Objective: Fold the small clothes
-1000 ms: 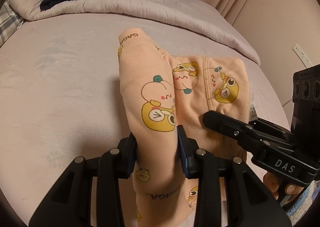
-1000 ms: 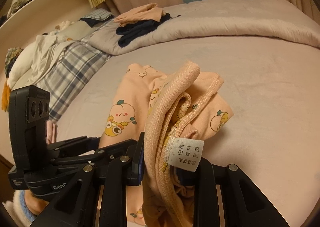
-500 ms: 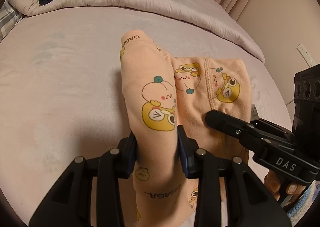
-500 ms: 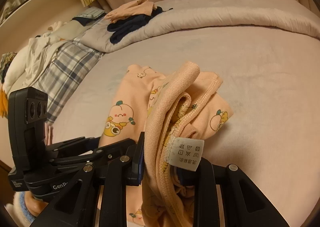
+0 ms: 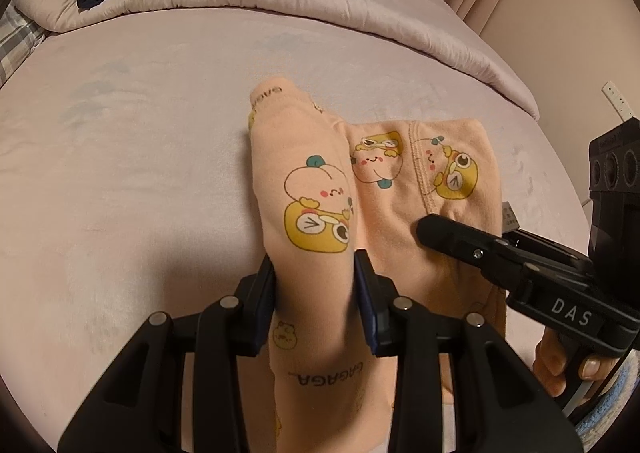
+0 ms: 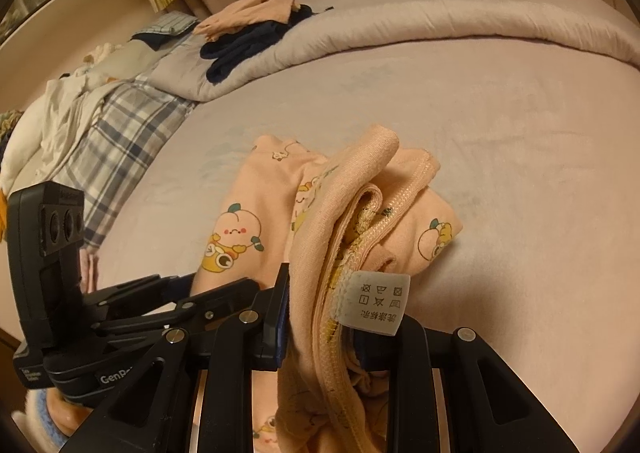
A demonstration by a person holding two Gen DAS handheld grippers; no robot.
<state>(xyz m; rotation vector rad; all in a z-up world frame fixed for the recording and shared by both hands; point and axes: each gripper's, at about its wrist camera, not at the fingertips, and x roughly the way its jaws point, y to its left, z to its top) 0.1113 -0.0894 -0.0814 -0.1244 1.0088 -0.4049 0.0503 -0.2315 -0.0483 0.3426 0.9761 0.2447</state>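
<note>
- A small peach-coloured cotton garment with printed cartoon peaches and yellow frog-like figures (image 5: 316,189) lies on the pale lilac, soft bed sheet (image 5: 120,173), near the middle of the bed, and its near end is lifted up from the sheet.
- The left gripper (image 5: 315,285), black with blue pads, is clenched on a rolled or folded part of this garment; the cloth fills the gap between the two pads and stands up as a rounded column in front of the camera.
- The right gripper (image 6: 320,317), also black, grasps the ribbed hem side of the same garment; several layers of cloth are pressed between its jaws.
- A white care label with washing symbols (image 6: 376,301) hangs from the seam just beside the right finger.
- In the left wrist view the right gripper comes in from the right side, and its finger tip lies on the flat part of the garment.
- Some fingers of a hand (image 5: 560,361) show under that tool's handle.
- At the far edge of the bed there is a rolled lilac quilt (image 5: 320,1).
- On the quilt a dark navy piece of clothing (image 6: 248,45) lies, with a peach-coloured one (image 6: 252,11) on top of it.
- At the left side a blue-and-white checked cloth (image 6: 116,133) covers part of the bed.
</note>
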